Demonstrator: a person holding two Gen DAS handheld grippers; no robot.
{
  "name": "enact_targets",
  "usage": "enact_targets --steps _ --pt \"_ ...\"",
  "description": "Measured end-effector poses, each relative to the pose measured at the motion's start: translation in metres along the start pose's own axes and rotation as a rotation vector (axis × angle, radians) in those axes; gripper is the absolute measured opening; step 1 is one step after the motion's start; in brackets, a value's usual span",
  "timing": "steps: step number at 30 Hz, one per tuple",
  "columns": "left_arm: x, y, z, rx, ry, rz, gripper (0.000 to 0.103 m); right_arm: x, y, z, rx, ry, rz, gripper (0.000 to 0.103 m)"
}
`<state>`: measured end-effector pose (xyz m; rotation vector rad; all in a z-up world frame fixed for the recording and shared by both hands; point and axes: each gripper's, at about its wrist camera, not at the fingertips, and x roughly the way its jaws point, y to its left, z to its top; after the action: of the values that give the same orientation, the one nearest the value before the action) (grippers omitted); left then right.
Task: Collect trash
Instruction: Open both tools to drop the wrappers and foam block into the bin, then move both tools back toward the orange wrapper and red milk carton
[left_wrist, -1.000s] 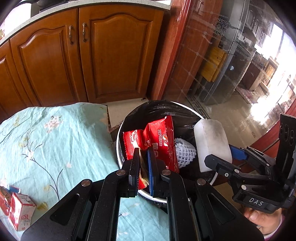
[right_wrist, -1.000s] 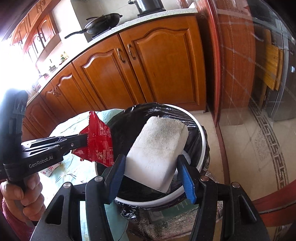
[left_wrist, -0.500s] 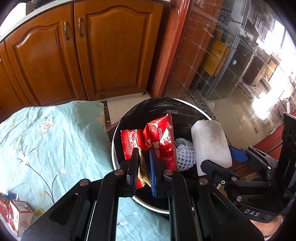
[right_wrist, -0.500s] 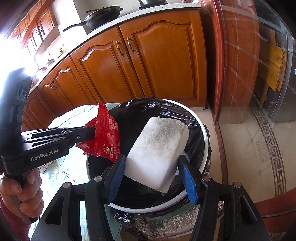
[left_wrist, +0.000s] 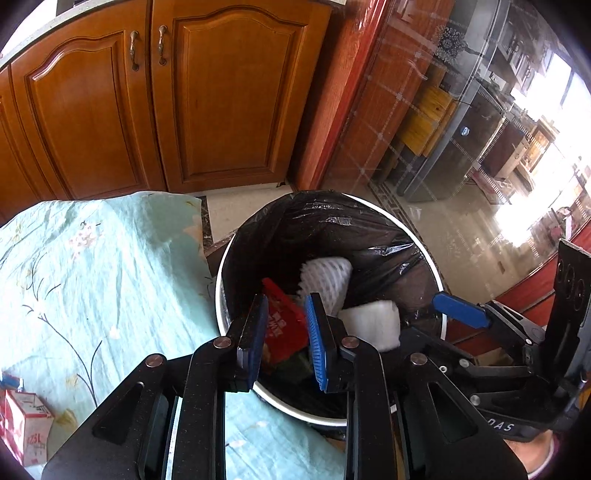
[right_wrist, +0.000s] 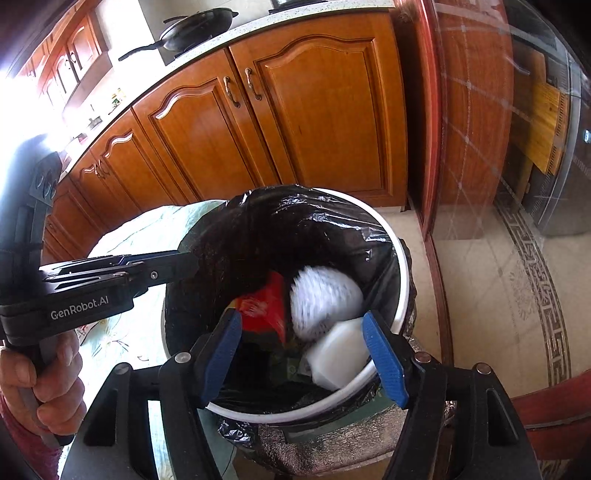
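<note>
both grippers, left gripper (left_wrist: 284, 332) and right gripper (right_wrist: 303, 354), hang spread and empty over the bin (right_wrist: 397, 258); red wrapper (right_wrist: 269, 306) and foam block (right_wrist: 336, 354) lie inside. next, probably the carton (left_wrist: 26, 421) on the worktop (left_wrist: 92, 266).

Black linkage bodies with silver pivot screws and blue ribbed pads (left_wrist: 317, 343) are seen; "GenRobot.AI" is printed in white; a hand (right_wrist: 44, 380) is bare-skinned, red-sleeved.

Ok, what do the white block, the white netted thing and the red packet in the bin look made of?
White block: likely rigid foam, with a matte, grainy face. Netted thing: seemingly soft foam mesh, its ribbed lattice showing. Red packet: glossy printed plastic film, creased. All lie in the bin, on its shiny, crinkled black plastic liner.
</note>
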<state>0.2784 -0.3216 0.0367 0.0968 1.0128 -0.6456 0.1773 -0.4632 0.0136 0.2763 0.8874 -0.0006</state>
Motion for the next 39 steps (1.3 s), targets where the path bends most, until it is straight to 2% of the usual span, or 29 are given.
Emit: enact_targets --steps 8,19,27,39 --pt "-0.024 0.023 -0.024 -0.075 -0.039 -0.015 0.021 -0.015 0.006 -0.01 0.026 -0.036 0.033 0.07" --pt "-0.084 0.067 -0.082 -0.193 -0.136 0.001 0.021 -0.036 0.04 -0.035 0.029 -0.105 0.105 0.07" --pt "-0.111 0.101 -0.123 -0.277 -0.159 0.026 0.024 -0.033 0.079 -0.055 0.003 -0.077 0.162 0.07" --pt "-0.149 0.16 -0.181 -0.399 -0.181 0.108 0.024 -0.01 0.139 -0.087 -0.051 0.0 0.241 0.07"
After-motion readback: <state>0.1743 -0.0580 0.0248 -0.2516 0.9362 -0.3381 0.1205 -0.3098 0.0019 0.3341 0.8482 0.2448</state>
